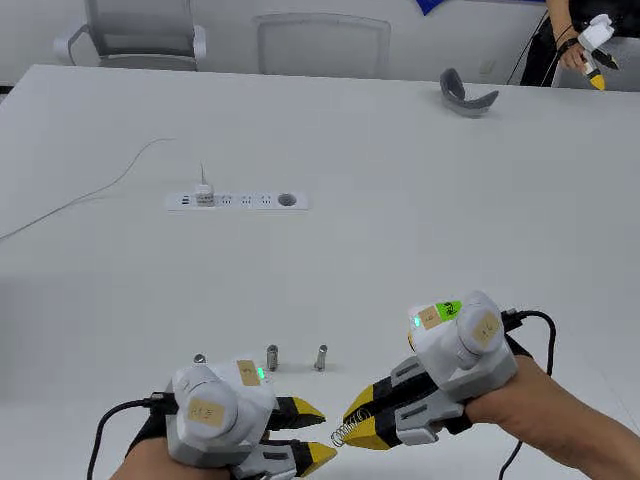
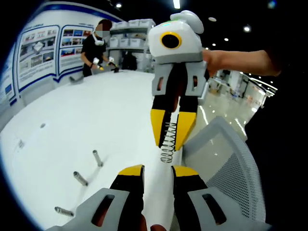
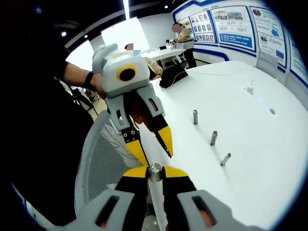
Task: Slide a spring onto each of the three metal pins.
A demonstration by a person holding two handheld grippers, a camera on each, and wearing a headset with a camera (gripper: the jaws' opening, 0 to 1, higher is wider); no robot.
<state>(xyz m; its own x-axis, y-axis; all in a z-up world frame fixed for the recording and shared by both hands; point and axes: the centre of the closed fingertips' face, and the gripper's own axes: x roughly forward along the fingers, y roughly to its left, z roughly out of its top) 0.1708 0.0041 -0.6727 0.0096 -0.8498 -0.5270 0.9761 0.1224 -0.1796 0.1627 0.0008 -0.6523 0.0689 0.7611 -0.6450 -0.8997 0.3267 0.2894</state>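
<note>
Nearest me, on the near side of the middle pin (image 1: 272,357) and a little left of it, the left gripper (image 1: 316,433) has its jaws parted to a middling gap with nothing between them. Just to its right, nearer me than the middle pin and right of it, is the spring (image 1: 343,434). It sticks out of the right gripper (image 1: 358,420), which is clamped narrow on one end of the coil. The free end points at the gap in the left gripper's jaws, close to it but not touching.

I judge the step in hand to be carrying a spring to a pin, with none being threaded at this moment. The next move calls for swinging the spring away from me, turning it upright, lining its bore up over a bare pin top, then lowering it. The left gripper could steady the loose end.

My count is three pins standing in a row on the table (image 1: 420,220): the left pin (image 1: 200,358), the middle pin and the right pin (image 1: 321,357). In both gripper views the left pin looks ribbed, so it may already wear a spring, though I cannot be sure. One spring is in hand, there are two grippers, and one power strip (image 1: 237,201) lies well beyond the middle pin.
</note>
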